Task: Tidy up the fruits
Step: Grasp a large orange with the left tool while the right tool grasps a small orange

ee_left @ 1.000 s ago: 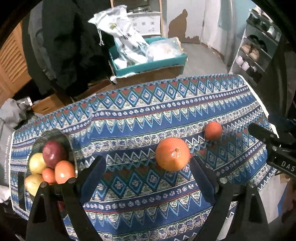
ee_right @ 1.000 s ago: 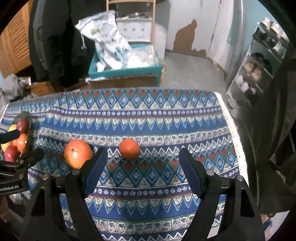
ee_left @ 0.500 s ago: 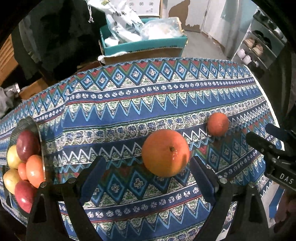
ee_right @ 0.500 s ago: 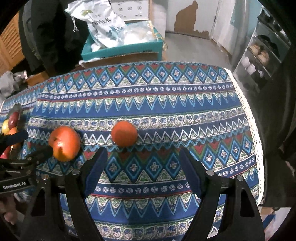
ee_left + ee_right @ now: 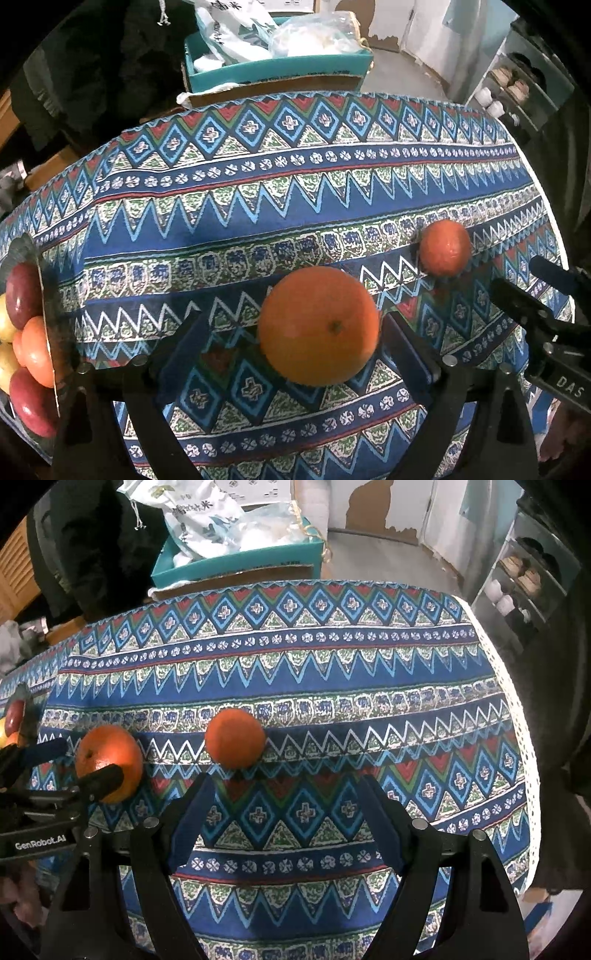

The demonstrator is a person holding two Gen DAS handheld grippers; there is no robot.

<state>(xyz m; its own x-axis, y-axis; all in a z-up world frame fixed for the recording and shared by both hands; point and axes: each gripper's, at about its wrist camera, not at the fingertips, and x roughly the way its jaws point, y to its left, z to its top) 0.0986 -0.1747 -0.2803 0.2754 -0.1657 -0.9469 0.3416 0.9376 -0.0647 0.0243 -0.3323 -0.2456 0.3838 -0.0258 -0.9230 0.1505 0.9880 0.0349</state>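
Note:
A large orange (image 5: 319,325) lies on the patterned tablecloth (image 5: 258,206) between the fingers of my left gripper (image 5: 295,321), whose jaws are opening. It sits nearer the right pad, with a gap to the left pad. A smaller orange (image 5: 445,247) rests further right. In the right wrist view that small orange (image 5: 235,738) lies just beyond the left fingertip of my right gripper (image 5: 286,781), which is open with only cloth between its fingers. The large orange (image 5: 109,762) shows there too, flanked by the left gripper's fingers (image 5: 99,777).
A glass bowl (image 5: 44,295) holding several red, yellow and orange fruits stands at the table's left end. Beyond the far edge sit a teal box (image 5: 277,70) with plastic bags and dark hanging clothes. A shoe rack (image 5: 524,583) stands off the lace-trimmed right edge.
Both grippers have come down toward the table and tilted steeper. The large orange now sits between the left gripper's fingers, and the small orange is closer to the right gripper's tips.

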